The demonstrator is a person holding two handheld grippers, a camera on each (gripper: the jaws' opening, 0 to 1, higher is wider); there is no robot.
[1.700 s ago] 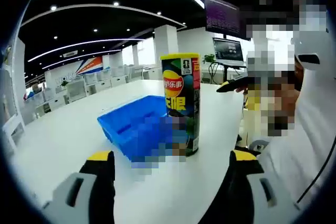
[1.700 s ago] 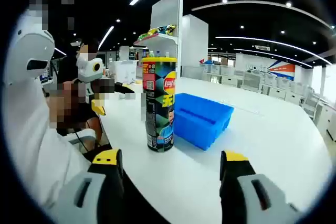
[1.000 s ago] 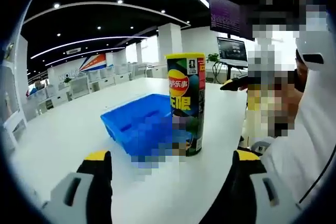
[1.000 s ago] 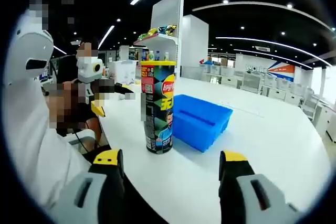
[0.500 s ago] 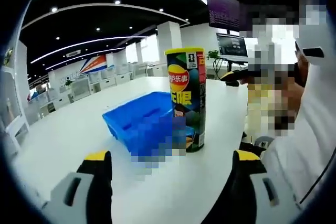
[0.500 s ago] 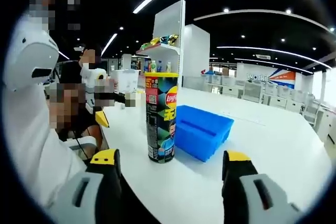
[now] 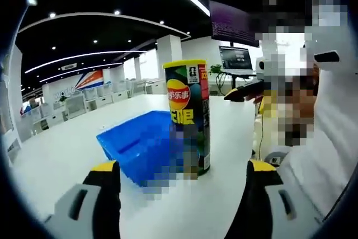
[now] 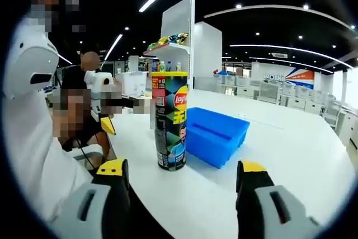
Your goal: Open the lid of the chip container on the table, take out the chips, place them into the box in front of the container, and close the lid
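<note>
A tall chip can (image 7: 188, 117) with a yellow lid stands upright on the white table (image 7: 61, 149); it also appears as the chip can (image 8: 170, 120) in the right gripper view. A blue box (image 7: 137, 145) lies right beside it, seen again as the blue box (image 8: 215, 135). My left gripper (image 7: 182, 183) is open, its yellow-tipped jaws wide apart short of the can. My right gripper (image 8: 182, 180) is open too, jaws spread and empty, with the can a little beyond them.
A person in white (image 7: 330, 132) stands close on the right of the left gripper view. Another person sits by the table edge (image 8: 84, 110). Monitors (image 7: 236, 57) stand behind, and a shelf with goods (image 8: 173, 40) is in the background.
Both views have shifted slightly as my hands moved; the can looks a bit nearer in the left gripper view. Can, box and jaw spread are unchanged.
</note>
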